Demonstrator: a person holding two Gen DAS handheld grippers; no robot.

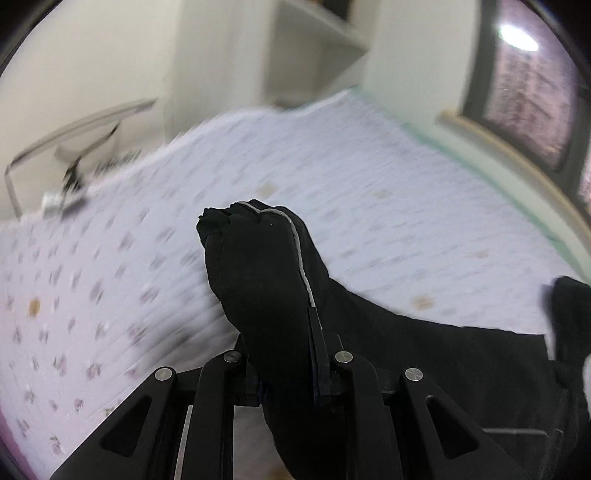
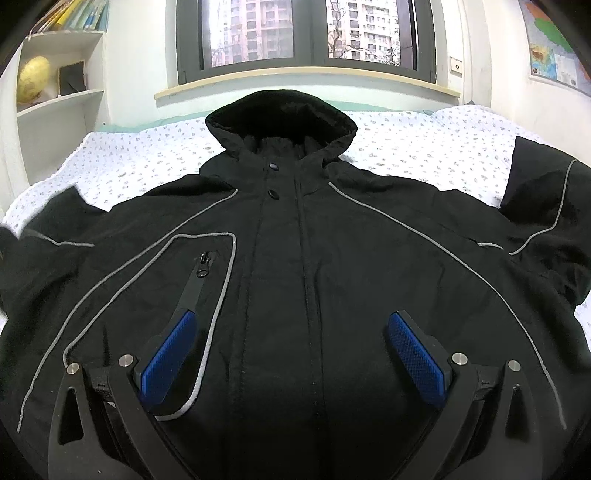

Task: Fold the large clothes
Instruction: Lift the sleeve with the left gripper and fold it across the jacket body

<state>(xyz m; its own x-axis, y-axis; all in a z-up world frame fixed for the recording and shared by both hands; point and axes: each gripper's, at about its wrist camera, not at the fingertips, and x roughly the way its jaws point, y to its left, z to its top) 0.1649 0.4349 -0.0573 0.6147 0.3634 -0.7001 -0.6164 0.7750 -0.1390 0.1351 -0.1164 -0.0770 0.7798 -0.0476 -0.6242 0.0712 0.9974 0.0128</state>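
Observation:
A large black hooded jacket (image 2: 303, 258) with grey piping lies face up on the bed, hood toward the window. My right gripper (image 2: 291, 325) is open, its blue pads (image 2: 170, 354) spread just above the jacket's lower front. In the left wrist view my left gripper (image 1: 284, 369) is shut on the jacket's sleeve (image 1: 258, 273), which bunches up between the fingers and is lifted off the bed. The sleeve's cuff end stands up in front of the camera. That view is blurred by motion.
The bed has a white flowered sheet (image 2: 122, 166) (image 1: 110, 277). A window (image 2: 303, 33) and sill run behind the bed. White shelves (image 2: 59, 96) with a globe stand at the left. A map (image 2: 554, 48) hangs on the right wall.

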